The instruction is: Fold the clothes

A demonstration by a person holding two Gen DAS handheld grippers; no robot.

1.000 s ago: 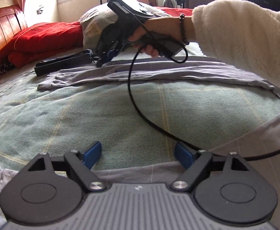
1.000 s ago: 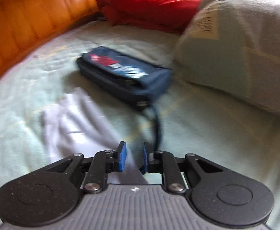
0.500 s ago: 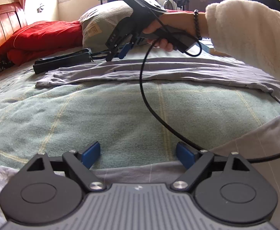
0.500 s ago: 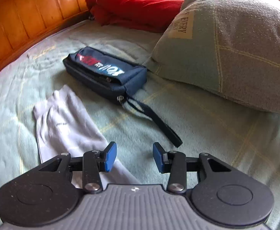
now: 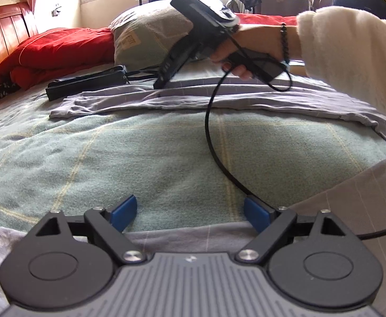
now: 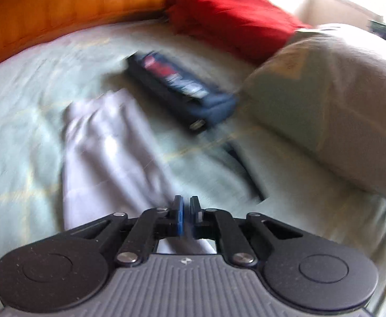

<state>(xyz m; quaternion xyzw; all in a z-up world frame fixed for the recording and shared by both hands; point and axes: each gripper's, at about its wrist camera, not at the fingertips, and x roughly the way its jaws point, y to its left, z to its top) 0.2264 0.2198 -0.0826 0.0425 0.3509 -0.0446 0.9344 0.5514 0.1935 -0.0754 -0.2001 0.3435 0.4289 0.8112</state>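
Evidently soft, light and floppy, the garment sprawls across the bed, best pinched at a hem or sleeve end; left tool gapes empty, right tool nearly closed over a sleeve, grip unclear.

Pale lilac garment — long, creased — lies spread flat across the bed.

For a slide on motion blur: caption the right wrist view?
Blurred right claw, nearly shut over a lilac garment on the bed, navy pouch and pillow beyond.
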